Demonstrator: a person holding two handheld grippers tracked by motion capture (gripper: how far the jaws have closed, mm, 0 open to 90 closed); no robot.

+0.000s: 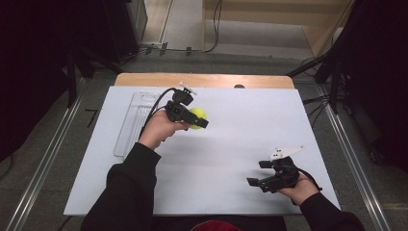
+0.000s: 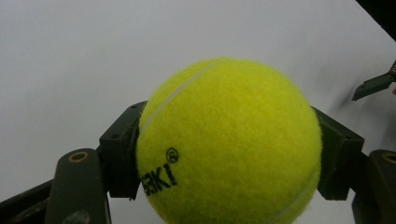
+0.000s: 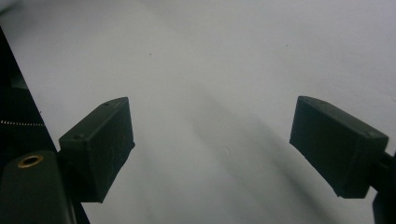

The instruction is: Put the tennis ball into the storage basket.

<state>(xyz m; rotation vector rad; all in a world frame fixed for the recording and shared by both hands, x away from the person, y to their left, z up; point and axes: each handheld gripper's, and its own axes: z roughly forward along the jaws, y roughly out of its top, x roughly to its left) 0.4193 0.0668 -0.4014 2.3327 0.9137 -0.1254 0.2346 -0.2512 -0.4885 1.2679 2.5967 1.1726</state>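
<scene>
A yellow-green tennis ball (image 1: 197,117) with black lettering hangs above the white table top (image 1: 226,144), left of the middle. My left gripper (image 1: 196,118) is shut on it. In the left gripper view the ball (image 2: 229,144) sits squeezed between both black pads (image 2: 122,154), with white board behind it. At the near right of the table my right gripper (image 1: 257,173) is open, its jaws pointing left. The right gripper view shows its pads (image 3: 100,144) wide apart with only bare white board (image 3: 210,93) between them.
A clear plastic tray (image 1: 131,122) lies along the table's left side, beside the left hand. A strip of bare wood (image 1: 207,80) runs along the far edge of the table. Metal rails (image 1: 353,159) flank the table on the floor.
</scene>
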